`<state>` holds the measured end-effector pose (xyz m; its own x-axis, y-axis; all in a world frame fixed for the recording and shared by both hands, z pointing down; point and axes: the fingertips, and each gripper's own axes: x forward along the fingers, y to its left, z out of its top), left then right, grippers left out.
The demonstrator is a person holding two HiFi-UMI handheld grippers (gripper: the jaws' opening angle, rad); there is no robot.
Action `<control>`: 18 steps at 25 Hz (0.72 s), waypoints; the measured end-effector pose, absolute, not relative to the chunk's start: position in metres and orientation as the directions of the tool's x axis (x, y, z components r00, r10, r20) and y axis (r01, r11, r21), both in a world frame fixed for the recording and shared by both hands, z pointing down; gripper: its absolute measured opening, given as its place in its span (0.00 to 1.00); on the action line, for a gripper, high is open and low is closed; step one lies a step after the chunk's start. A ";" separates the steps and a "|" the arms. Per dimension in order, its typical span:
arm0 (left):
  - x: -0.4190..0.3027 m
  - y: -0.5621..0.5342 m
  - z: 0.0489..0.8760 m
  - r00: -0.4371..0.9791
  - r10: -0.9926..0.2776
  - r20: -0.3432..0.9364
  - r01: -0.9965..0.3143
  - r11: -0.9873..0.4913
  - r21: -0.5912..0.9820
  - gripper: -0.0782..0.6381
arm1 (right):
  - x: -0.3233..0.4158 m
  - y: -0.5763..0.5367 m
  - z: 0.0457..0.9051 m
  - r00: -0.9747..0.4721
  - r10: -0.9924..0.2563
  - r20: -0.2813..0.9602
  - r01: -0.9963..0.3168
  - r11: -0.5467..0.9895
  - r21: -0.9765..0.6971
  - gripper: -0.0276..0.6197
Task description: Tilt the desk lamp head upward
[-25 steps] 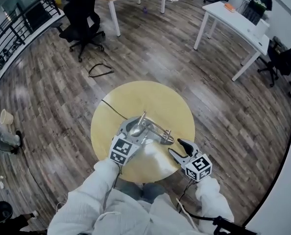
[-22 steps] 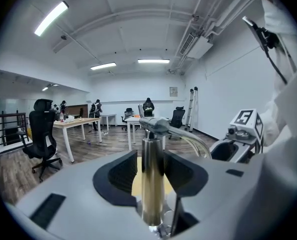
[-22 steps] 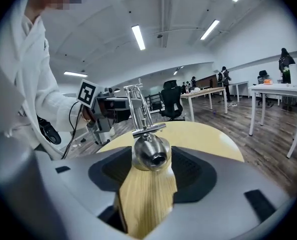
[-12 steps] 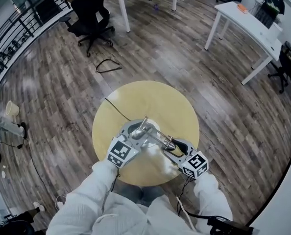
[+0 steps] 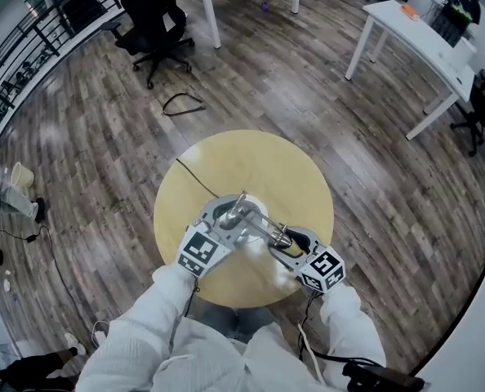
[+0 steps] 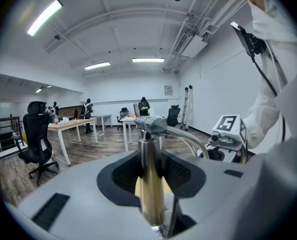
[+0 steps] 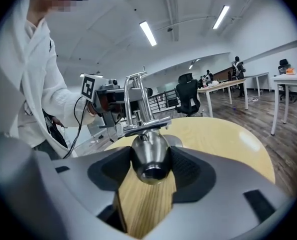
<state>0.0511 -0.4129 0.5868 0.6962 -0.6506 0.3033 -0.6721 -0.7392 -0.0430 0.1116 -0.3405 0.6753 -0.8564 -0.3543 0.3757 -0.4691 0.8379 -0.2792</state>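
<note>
A silver desk lamp stands on the round yellow table [image 5: 259,158], its base [image 5: 253,205] near the front edge. My left gripper [image 5: 226,221] [image 6: 151,176] is shut on the lamp's upright post [image 6: 151,184]; its jaws have just been closing, and the pads press both sides of the post. From the post's top the thin arm [image 5: 263,229] runs right to the lamp head [image 5: 284,238] [image 7: 149,159]. My right gripper [image 5: 291,243] [image 7: 151,166] is shut on that rounded metal head, which points toward its camera. The head hangs low over the tabletop.
The lamp's black cord [image 5: 195,184] trails over the table's left edge. A cable loop [image 5: 181,103] lies on the wooden floor behind. A black office chair [image 5: 157,15] and white desks [image 5: 414,39] stand further back. A railing [image 5: 30,47] runs at the far left.
My right gripper has come in from the right and down, and its jaws now enclose the lamp head they were apart from before. The left gripper stays at the post.
</note>
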 end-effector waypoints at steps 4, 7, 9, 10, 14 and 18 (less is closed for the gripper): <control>0.050 -0.414 0.587 0.695 -0.649 0.308 -0.674 -0.738 -0.033 0.28 | 0.116 -0.339 0.671 -0.844 -0.361 0.396 -0.484 0.831 -0.273 0.42; 0.049 -0.415 0.586 0.697 -0.645 0.314 -0.672 -0.740 -0.026 0.28 | 0.118 -0.337 0.667 -0.835 -0.362 0.413 -0.493 0.826 -0.272 0.42; 0.049 -0.415 0.587 0.698 -0.639 0.322 -0.667 -0.744 -0.031 0.28 | 0.120 -0.336 0.664 -0.830 -0.366 0.421 -0.500 0.823 -0.270 0.42; 0.050 -0.414 0.587 0.698 -0.637 0.326 -0.665 -0.746 -0.033 0.28 | 0.122 -0.335 0.662 -0.828 -0.370 0.423 -0.504 0.821 -0.269 0.42; 0.050 -0.413 0.588 0.691 -0.642 0.332 -0.669 -0.742 -0.044 0.28 | 0.130 -0.329 0.653 -0.818 -0.388 0.424 -0.518 0.817 -0.253 0.42; 0.050 -0.412 0.590 0.693 -0.638 0.337 -0.666 -0.745 -0.042 0.27 | 0.144 -0.322 0.634 -0.810 -0.412 0.417 -0.531 0.818 -0.223 0.42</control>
